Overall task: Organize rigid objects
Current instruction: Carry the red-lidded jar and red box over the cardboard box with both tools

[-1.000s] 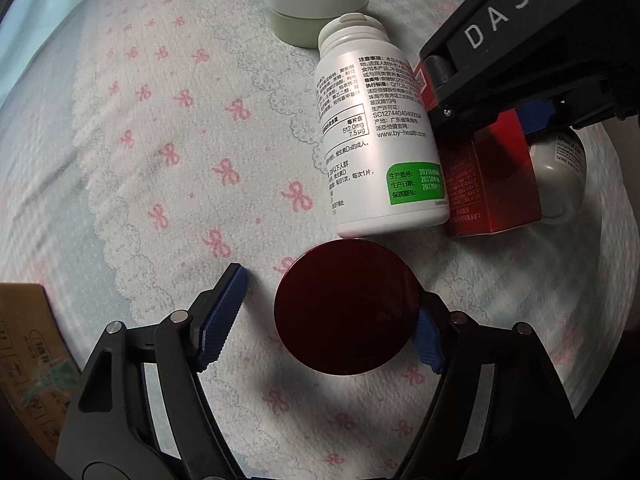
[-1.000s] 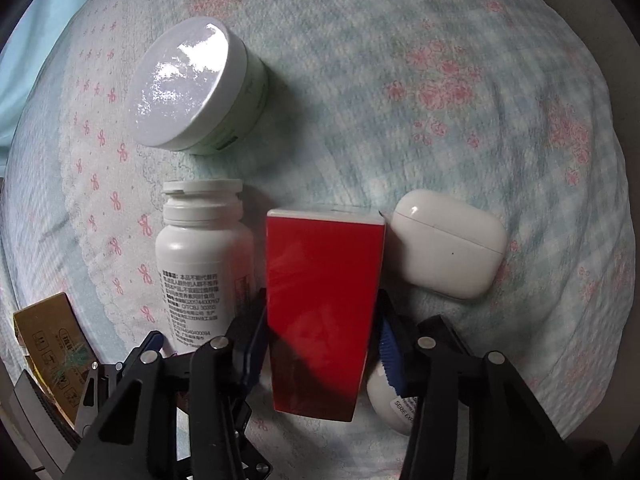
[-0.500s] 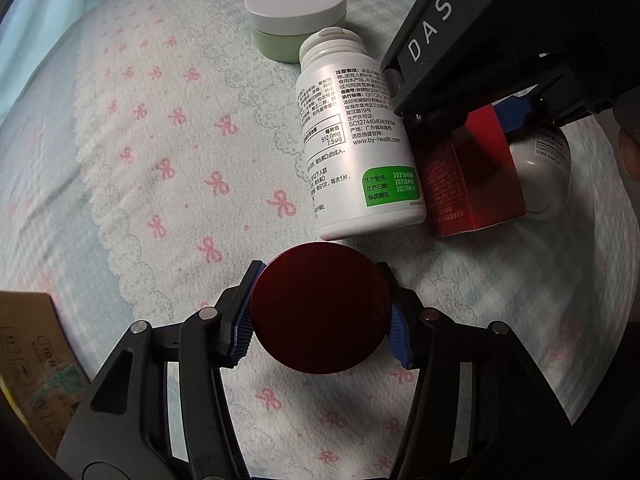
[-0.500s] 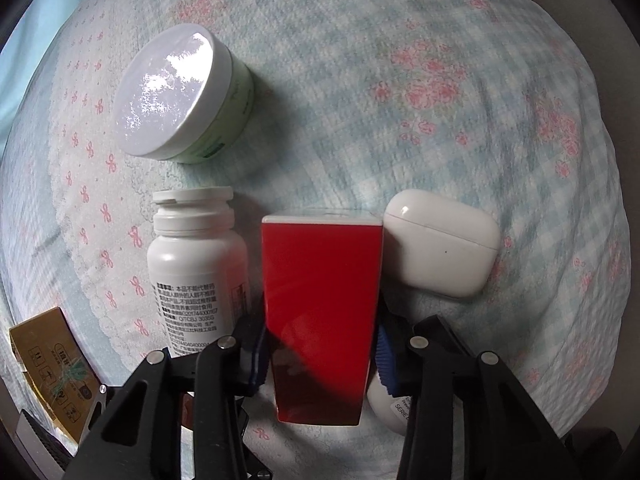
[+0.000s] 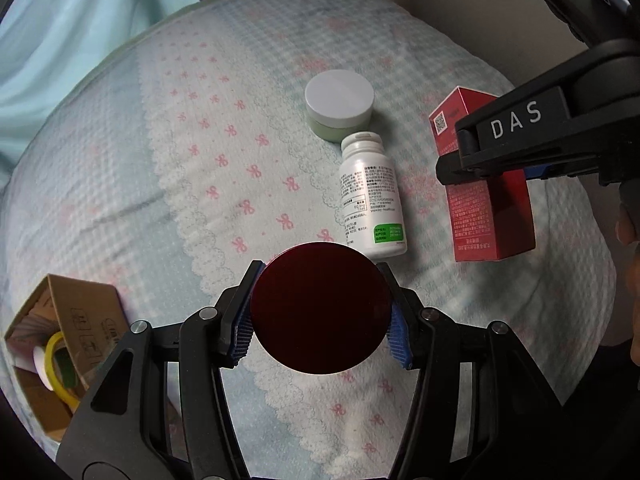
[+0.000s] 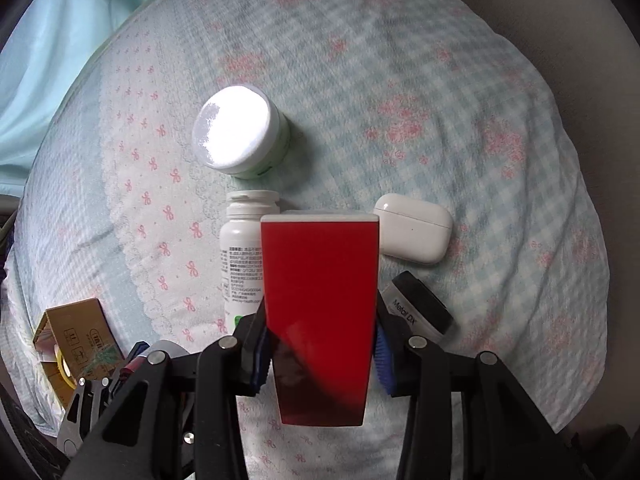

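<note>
both lifted: left claw [image 5: 320,312] grips dark red disc [image 5: 320,307], right claw [image 6: 320,346] red box [image 6: 320,292].

black plastic left gripper [image 5: 320,316], blue ribbed pads [image 5: 243,332], silver screws, right gripper [image 6: 320,350] lettered "das" in white

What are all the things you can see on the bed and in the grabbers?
Round lid: 1, dark red, in left gripper.
Box: 1, red, in right gripper.
Pill bottle: 1, white, lying on bedspread.
Cream jar: 1, green, white lid, beyond bottle.
Earbud case: 1, white, right of box.
Black-capped jar: 1, white, beside right gripper.
Cardboard box: 1, brown, bed's left edge.
Bedspread: 1, blue-white, pink bows.
Left gripper: black, shut.
Right gripper: black, shut.
</note>
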